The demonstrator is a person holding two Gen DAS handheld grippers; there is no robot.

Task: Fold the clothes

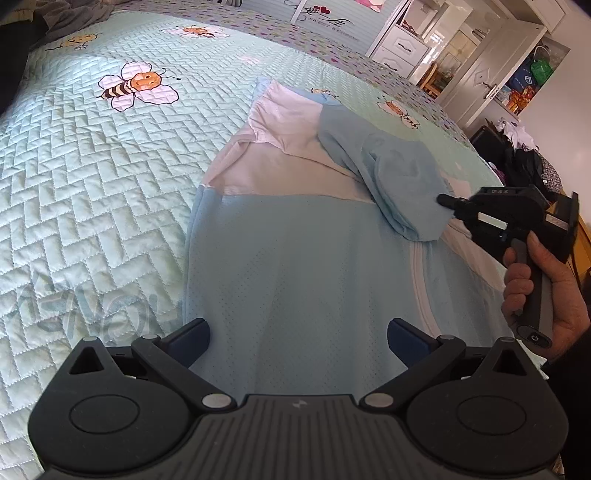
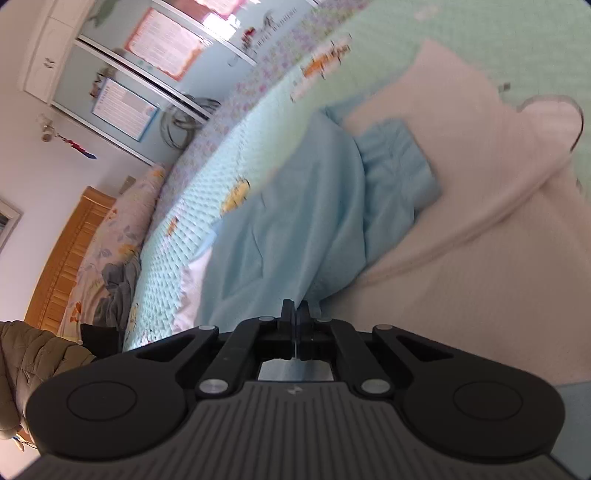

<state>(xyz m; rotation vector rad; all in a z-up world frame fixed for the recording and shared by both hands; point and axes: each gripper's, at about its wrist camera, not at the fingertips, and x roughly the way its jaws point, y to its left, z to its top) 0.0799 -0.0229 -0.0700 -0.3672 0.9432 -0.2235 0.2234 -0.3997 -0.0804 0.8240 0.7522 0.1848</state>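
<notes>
1 light-blue and white mesh-fabric garment (image 1: 295,258) lies spread on the mint-green quilted bedspread (image 1: 92,192) of a bed, its white upper panel farther from the camera than its blue body. 1 light-blue sleeve (image 1: 399,184) is doubled across the garment's white panel. At least 4 cartoon bees are printed on the bedspread; the largest bee print (image 1: 138,86) sits left of the garment, well apart from it.

2 black handheld tools are in use. The left tool (image 1: 298,334) hovers over the near blue part of the garment with its 2 blue-padded fingers (image 1: 195,336) spread wide and nothing between them. The right tool (image 1: 445,200), held by 1 bare hand (image 1: 532,291) at the garment's right side, has its jaws clenched together right at the end of the sleeve; from the left wrist view the tips touch the fabric, but whether cloth is pinched between them cannot be told. In the right wrist view, the same tool (image 2: 295,308) shows its 2 fingers pressed flat against each other, with the blue sleeve (image 2: 295,221) directly ahead.

Beyond the garment, a white cabinet with 2 drawers (image 1: 400,50) stands past the far edge of the bed, and 1 grey crumpled cloth (image 1: 77,18) lies at the bed's far left corner.
</notes>
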